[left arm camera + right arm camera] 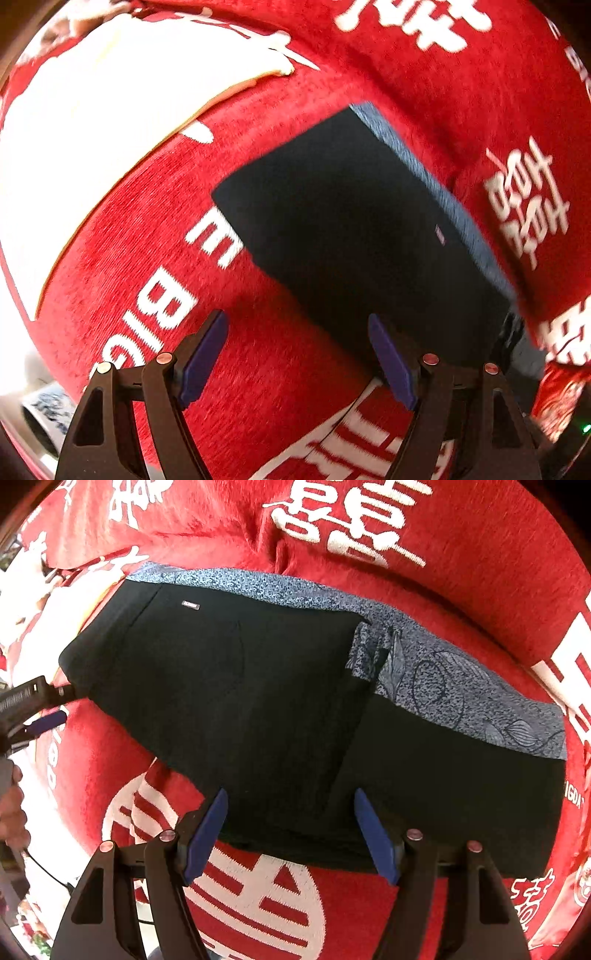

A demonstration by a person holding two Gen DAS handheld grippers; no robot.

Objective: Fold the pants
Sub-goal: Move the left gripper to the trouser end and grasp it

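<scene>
**Pants folded into a block, both claws off it**

My right claw (291, 830): jaws apart, nothing between the pads, hanging straight over the near edge of the pants (258, 701). No cloth pinched.

My left claw (299, 354): jaws also apart, empty. It sits over bare red blanket (258, 387), right fingertip just at the pants' near corner. From the right wrist view the left claw shows at the far left, next to the left end of the bundle, with a hand (13, 812) below it.

Pants: dark, lying flat on the red blanket with white lettering. Already a compact rectangular block, layers stacked. Blue patterned lining (461, 690) shows along the far edge and at a turned-over flap mid-bundle. Small metal tag (191, 606) near the far left corner.

Status, my read: main folds look done, bundle is compact and edges roughly line up. Left, if anything: one more fold in half, or tuck the exposed lining flap and square up the edges. Can't tell the layer count from here.

A white patch (92, 129) of the blanket lies beyond, well apart from the pants.
</scene>
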